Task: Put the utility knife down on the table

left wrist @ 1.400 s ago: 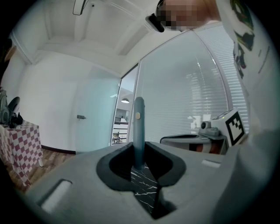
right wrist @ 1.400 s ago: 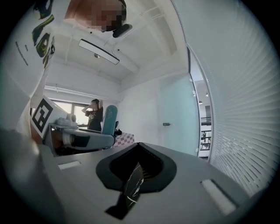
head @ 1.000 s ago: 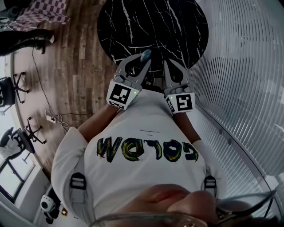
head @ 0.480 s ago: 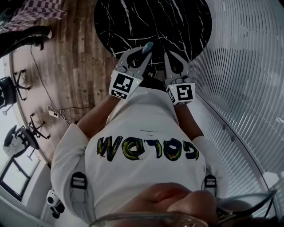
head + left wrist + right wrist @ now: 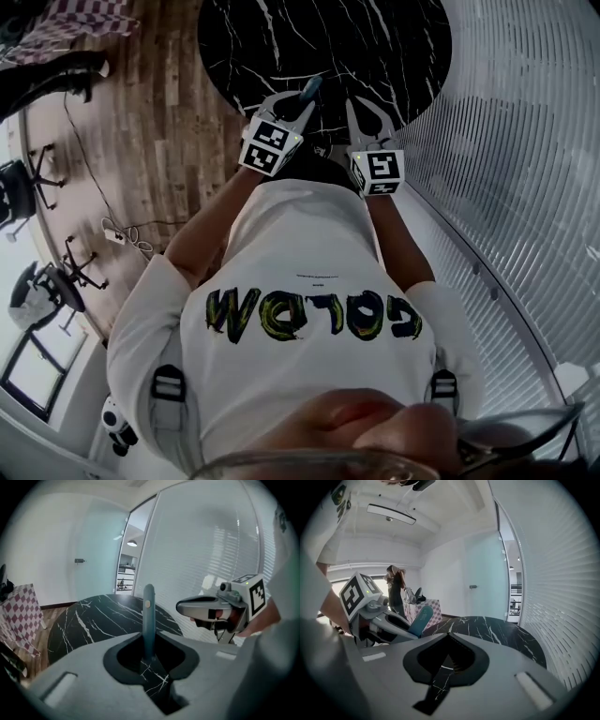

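Teal knife in L tool (upright)

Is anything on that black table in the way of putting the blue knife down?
Nothing visible does. The left gripper holds the utility knife by the table, whose marble top shows bare ahead of it.

The person wears a white short-sleeved T-shirt with dark lettering across the chest, filled in with yellow and green (seen upside down from the head view). Grey straps with buckles sit at both shoulders, and spectacle rims show below. The left gripper and right gripper have pale grey fingers. Each carries a white cube with black square markers.
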Action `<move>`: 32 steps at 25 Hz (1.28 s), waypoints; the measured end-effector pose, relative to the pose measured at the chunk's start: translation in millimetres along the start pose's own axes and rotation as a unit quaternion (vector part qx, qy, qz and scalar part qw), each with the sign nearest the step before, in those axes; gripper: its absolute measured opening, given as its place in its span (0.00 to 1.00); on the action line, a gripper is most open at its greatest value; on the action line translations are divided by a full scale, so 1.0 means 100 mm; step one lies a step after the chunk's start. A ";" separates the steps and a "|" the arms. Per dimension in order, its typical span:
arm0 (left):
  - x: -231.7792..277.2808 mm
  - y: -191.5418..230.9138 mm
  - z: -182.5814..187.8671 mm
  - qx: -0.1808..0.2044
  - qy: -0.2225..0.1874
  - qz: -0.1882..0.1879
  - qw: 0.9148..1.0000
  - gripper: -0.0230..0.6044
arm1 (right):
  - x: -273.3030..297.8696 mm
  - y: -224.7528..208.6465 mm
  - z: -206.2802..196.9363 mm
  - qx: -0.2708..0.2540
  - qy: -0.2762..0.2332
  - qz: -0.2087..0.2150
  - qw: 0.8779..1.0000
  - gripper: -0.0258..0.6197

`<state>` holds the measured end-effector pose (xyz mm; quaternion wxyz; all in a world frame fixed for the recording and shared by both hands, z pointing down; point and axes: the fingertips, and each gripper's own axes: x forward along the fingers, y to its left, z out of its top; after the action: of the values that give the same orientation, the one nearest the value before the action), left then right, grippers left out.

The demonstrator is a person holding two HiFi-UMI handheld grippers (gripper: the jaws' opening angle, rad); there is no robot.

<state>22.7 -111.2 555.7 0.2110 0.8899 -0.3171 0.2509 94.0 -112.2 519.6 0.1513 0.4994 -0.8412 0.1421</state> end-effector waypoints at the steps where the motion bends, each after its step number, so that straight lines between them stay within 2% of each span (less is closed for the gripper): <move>1: 0.04 0.03 -0.08 0.003 0.011 0.003 1.000 0.16 | 0.03 -0.01 -0.08 0.001 0.009 0.001 1.000 0.04; 7: 0.33 0.16 -0.49 0.027 0.074 0.005 0.997 0.16 | 0.24 -0.02 -0.53 0.010 0.057 0.010 0.998 0.04; 11: 0.50 0.19 -0.75 0.026 0.111 0.002 0.993 0.16 | 0.37 0.07 -0.79 -0.004 0.084 0.025 0.996 0.04; 22: 0.96 0.24 -1.22 0.049 0.183 -0.002 0.982 0.16 | 0.69 0.05 -1.40 -0.007 0.145 0.036 0.989 0.04; 32: 1.10 0.32 -1.68 0.053 0.249 0.003 0.967 0.16 | 0.75 -0.02 -1.98 0.003 0.212 0.043 0.976 0.04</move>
<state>22.2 -94.2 758.4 0.2350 0.8084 -0.2431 0.4818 84.4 -95.8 730.0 0.3182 0.4216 -0.8104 0.2535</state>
